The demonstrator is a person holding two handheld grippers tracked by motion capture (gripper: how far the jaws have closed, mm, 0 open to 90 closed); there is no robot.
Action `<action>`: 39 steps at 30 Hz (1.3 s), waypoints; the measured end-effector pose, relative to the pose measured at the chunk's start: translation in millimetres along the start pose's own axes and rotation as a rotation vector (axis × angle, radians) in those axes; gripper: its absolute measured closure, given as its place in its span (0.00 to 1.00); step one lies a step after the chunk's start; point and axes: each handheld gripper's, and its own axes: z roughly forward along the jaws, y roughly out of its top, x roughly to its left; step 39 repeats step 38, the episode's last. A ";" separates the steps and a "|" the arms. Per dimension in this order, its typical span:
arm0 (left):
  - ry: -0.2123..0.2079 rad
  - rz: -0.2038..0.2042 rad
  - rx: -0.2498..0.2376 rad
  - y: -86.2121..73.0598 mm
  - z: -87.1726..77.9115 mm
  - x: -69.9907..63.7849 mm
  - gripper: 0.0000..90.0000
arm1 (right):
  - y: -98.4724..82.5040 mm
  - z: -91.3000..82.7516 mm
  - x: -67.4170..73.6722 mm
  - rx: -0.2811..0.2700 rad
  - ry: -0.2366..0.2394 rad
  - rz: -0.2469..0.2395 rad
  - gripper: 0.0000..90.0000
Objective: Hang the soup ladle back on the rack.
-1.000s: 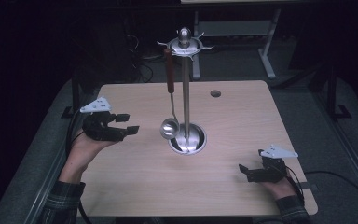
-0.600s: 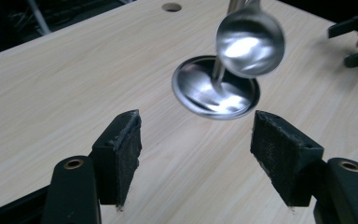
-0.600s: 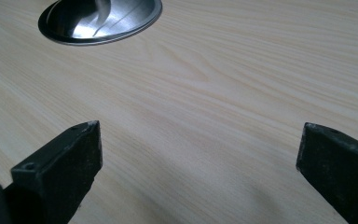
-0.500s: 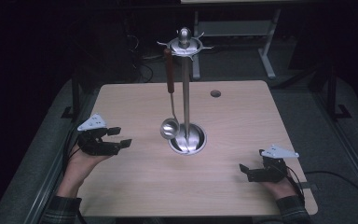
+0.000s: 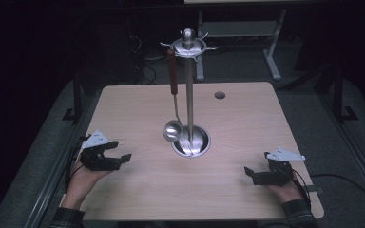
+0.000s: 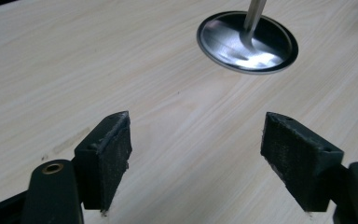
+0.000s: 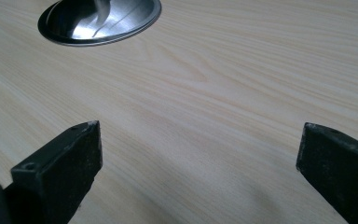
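Note:
A steel utensil stand (image 5: 189, 85) rises from a round shiny base (image 5: 191, 141) in the middle of the wooden table (image 5: 237, 123). A ladle (image 5: 173, 97) with a red-brown handle hangs from a hook at the stand's top, its bowl just above the base. My left gripper (image 5: 119, 153) rests at the table's left edge, open, nothing between its pads (image 6: 114, 156). My right gripper (image 5: 253, 174) lies near the front right corner, open and empty, its jaws wide apart. The base (image 6: 247, 42) lies ahead in the left gripper view and the base (image 7: 100, 18) at the upper left in the right gripper view.
A small round hole (image 5: 220, 95) sits in the tabletop near the far right. Beyond the table stand a dark floor, cables and a white desk frame (image 5: 271, 42). Bare wood stretches between both grippers and the stand.
My left gripper has drawn back from beside the ladle's bowl toward the table's front left edge, staying open. The right gripper has not moved.

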 end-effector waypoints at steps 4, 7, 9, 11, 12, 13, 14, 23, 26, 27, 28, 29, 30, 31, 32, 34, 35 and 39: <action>0.001 -0.013 0.005 -9.4 0.1 0.2 0.23 | 0.1 -0.2 0.1 -0.001 0.000 0.003 0.00; 0.018 -0.003 0.012 -19.8 0.6 0.2 0.18 | 0.1 -0.3 0.3 -0.001 0.000 0.003 0.00; 0.021 -0.002 0.009 -22.4 0.7 0.2 0.17 | 0.1 -0.4 0.3 -0.002 0.000 0.002 0.00; 0.029 -0.010 0.018 -29.4 0.2 0.4 0.16 | 0.0 -0.4 0.4 -0.002 0.000 0.003 0.00; 0.035 -0.001 0.031 -31.5 -0.4 1.4 0.16 | 0.1 -0.4 0.4 -0.002 0.000 0.004 0.00; 0.041 -0.006 0.034 -33.7 -0.1 1.3 0.16 | 0.1 -0.4 0.3 -0.002 0.000 0.004 0.00; 0.050 -0.008 0.039 -36.0 0.4 1.2 0.16 | 0.0 -0.3 0.3 -0.002 0.000 0.003 0.00; 0.116 -0.044 0.071 -53.8 1.9 5.3 0.06 | -0.1 -0.3 0.2 -0.004 0.002 0.007 0.00; 0.153 -0.048 0.090 -59.1 2.9 8.8 0.02 | -0.1 0.0 0.8 0.000 0.005 0.009 0.00; 0.156 -0.055 0.091 -60.0 3.5 9.7 0.01 | -0.1 0.1 0.8 0.001 0.006 0.008 0.00; 0.156 -0.055 0.091 -60.0 3.5 9.7 0.00 | -0.1 0.1 0.8 0.001 0.006 0.008 0.00; 0.155 -0.058 0.096 -61.6 4.7 10.7 0.00 | -0.1 0.3 0.8 0.001 0.007 0.009 0.00; 0.154 -0.054 0.104 -62.3 5.4 11.2 0.00 | -0.1 0.4 0.8 0.002 0.007 0.009 0.00; 0.144 -0.059 0.108 -63.0 6.2 11.2 0.00 | -0.1 0.4 0.8 0.002 0.008 0.009 0.00; 0.144 -0.059 0.108 -63.0 6.2 11.2 0.00 | -0.1 0.4 0.8 0.002 0.008 0.009 0.00; 0.137 -0.049 0.124 -64.3 7.9 11.5 0.00 | -0.2 0.4 0.9 0.002 0.007 0.009 0.00; 0.132 -0.052 0.128 -64.9 9.2 11.4 0.00 | -0.2 0.4 0.7 0.001 0.007 0.008 0.00; 0.132 -0.053 0.129 -64.7 9.5 11.4 0.00 | -0.2 0.3 0.7 0.000 0.006 0.011 0.00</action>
